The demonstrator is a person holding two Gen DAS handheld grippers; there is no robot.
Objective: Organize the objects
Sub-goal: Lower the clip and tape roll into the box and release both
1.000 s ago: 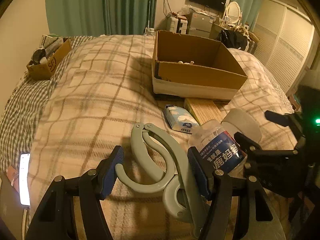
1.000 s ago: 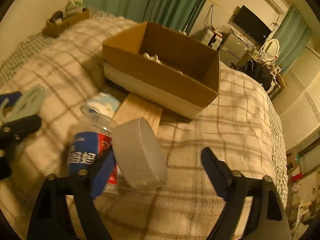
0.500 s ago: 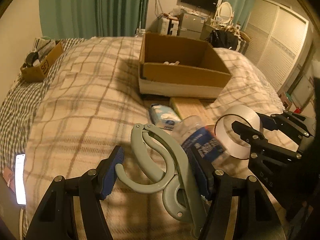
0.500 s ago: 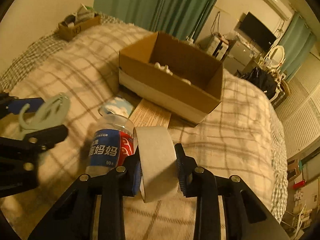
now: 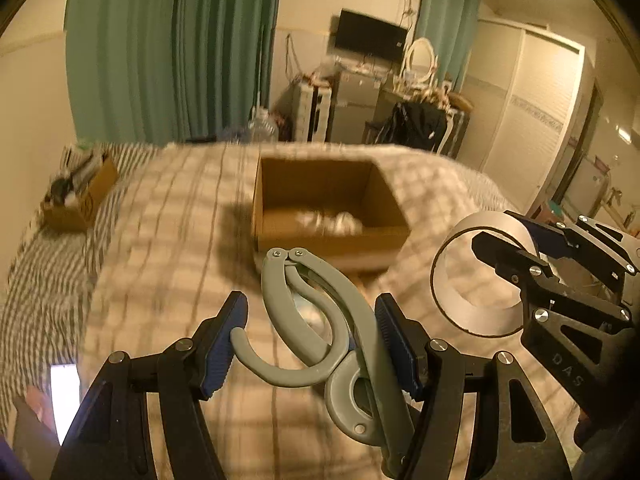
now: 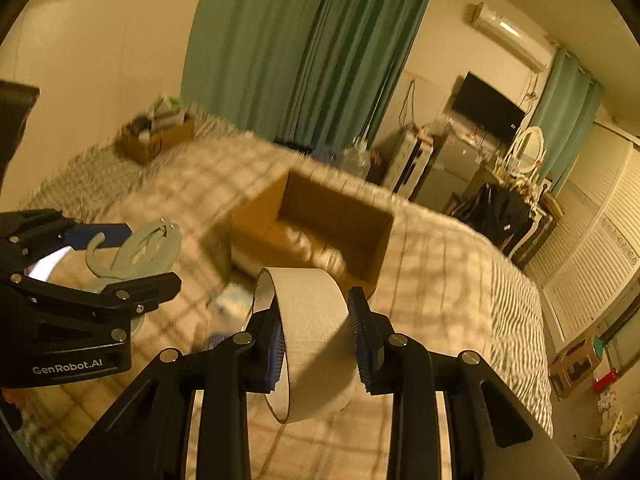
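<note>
Tape roll (image 6: 316, 340) on edge, axis sideways across right gripper (image 6: 320, 336).

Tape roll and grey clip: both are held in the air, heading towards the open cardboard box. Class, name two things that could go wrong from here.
1. The tape roll is pinched across its width by the right gripper; being smooth and round, it might slip out before reaching the cardboard box.
2. The grey clip sits loosely angled in the left gripper, and the two grippers are close together, so they might bump.
</note>
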